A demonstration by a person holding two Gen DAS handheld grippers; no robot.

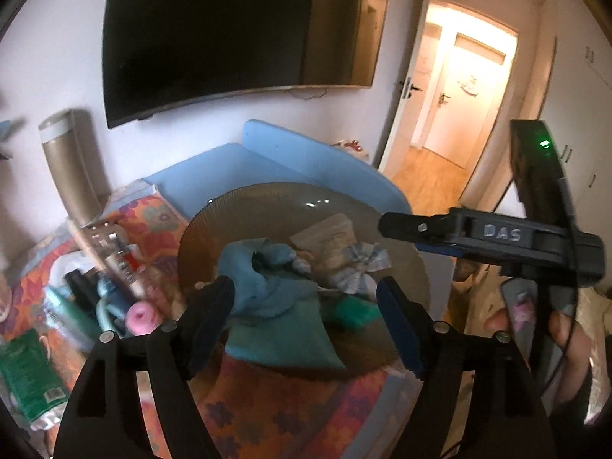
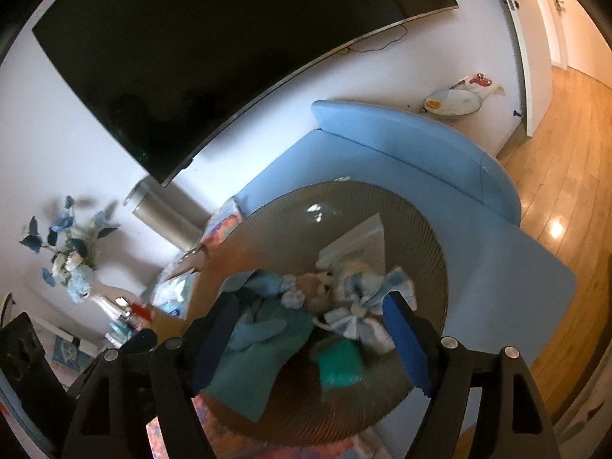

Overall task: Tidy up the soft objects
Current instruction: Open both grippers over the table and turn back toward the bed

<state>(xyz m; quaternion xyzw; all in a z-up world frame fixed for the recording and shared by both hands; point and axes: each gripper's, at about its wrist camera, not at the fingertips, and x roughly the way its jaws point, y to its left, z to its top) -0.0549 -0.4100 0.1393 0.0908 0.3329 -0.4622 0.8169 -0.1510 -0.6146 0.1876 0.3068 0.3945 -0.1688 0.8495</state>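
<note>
A round ribbed smoked-glass bowl (image 1: 199, 229) (image 2: 432, 229) holds soft things: a teal cloth (image 1: 283, 332) (image 2: 252, 359), a light blue cloth (image 1: 244, 267) (image 2: 260, 329), a blue-white checked cloth (image 1: 359, 267) (image 2: 367, 321), a green sponge (image 1: 354, 311) (image 2: 340, 363) and a small beige plush toy (image 2: 317, 287). My left gripper (image 1: 306, 321) is open and empty, its jaws on either side of the teal cloth. My right gripper (image 2: 310, 340) is open and empty above the bowl; it shows from the side in the left wrist view (image 1: 405, 229).
The bowl sits on a flowered cloth (image 1: 267, 401) by a light blue sofa (image 2: 401, 145). Bottles and tubes (image 1: 114, 287) lie at left, a green packet (image 1: 26, 375) too. A gold cylinder (image 1: 69, 168), a flower vase (image 2: 76, 275), a wall television (image 1: 237, 30) and an open door (image 1: 459, 95) stand behind.
</note>
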